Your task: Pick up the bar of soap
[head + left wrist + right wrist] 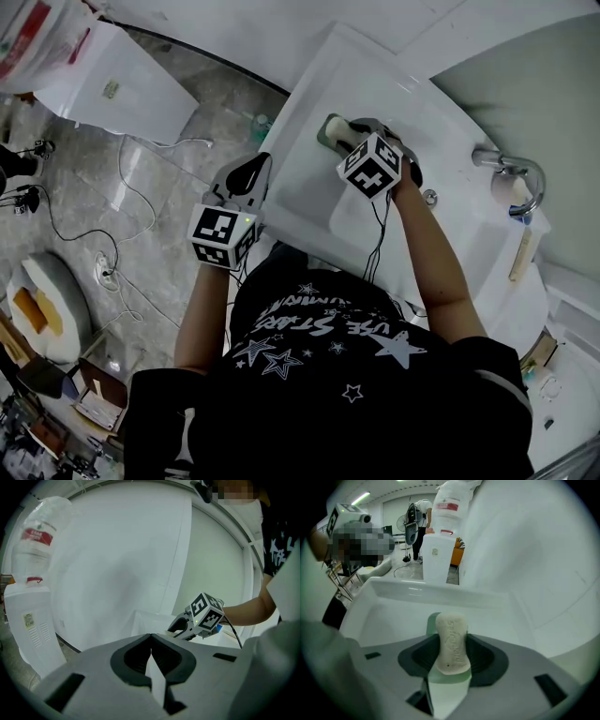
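Observation:
A cream bar of soap [451, 623] stands on its edge between the jaws of my right gripper [450, 638], whose pads press on its two flat sides. Right beneath and behind it lies a green soap dish [431, 622]. In the head view the right gripper [352, 133] is at the sink's far left corner, over the green dish [327, 128], and most of the soap is hidden by it. My left gripper [254, 167] hangs beside the sink's left edge with its jaws together and nothing in them; its own view shows the tips [151, 637] meeting.
The white sink [450, 244] has a chrome tap [511, 169] at its right and a wooden-handled brush [520, 253] near it. A white water dispenser [122, 80] with a bottle [37, 33] stands on the floor at the left, with cables [122, 216] trailing over the tiles.

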Tool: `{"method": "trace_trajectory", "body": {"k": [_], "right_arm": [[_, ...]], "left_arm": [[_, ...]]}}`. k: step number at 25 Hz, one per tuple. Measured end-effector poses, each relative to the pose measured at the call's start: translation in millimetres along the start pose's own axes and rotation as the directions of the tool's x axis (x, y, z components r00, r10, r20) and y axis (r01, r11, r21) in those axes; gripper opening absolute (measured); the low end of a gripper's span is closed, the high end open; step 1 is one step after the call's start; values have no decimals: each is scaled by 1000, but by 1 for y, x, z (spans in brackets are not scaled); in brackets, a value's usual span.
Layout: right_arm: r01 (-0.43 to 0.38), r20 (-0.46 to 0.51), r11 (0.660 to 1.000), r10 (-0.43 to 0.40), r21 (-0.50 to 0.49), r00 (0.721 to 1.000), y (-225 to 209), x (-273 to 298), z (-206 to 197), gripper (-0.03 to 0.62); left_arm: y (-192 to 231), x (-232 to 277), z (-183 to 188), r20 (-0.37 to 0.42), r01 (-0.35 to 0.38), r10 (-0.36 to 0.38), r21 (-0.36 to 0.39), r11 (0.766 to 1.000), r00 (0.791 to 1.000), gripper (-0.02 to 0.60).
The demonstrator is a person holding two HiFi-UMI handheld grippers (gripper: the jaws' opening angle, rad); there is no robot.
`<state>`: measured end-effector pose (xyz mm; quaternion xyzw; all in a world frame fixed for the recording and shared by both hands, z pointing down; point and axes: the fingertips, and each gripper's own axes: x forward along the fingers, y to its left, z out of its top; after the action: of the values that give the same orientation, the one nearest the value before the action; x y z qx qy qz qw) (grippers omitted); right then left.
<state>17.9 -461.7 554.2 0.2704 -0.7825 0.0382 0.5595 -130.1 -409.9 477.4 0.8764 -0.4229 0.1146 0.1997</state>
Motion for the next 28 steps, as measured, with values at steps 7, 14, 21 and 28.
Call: {"method": "trace_trajectory", "body": {"k": [7, 14, 21, 28], "right_arm": [[58, 200, 982, -95, 182, 975, -13, -45, 9, 184], [49, 386, 916, -216, 397, 897, -17, -97, -4, 183], [-9, 492, 859, -284, 512, 823, 0, -144, -35, 183], [-5, 513, 826, -345, 563, 786, 32, -183, -82, 183]], "left_arm": [[-13, -6, 12, 34, 4, -5, 21, 1000, 999, 11], [-39, -16, 15, 58, 8, -10, 42, 999, 998, 11], [-79, -32, 9, 82, 5, -10, 62, 998, 997, 11], [-130, -53, -2, 106, 0, -9, 85, 996, 994, 11]]}}
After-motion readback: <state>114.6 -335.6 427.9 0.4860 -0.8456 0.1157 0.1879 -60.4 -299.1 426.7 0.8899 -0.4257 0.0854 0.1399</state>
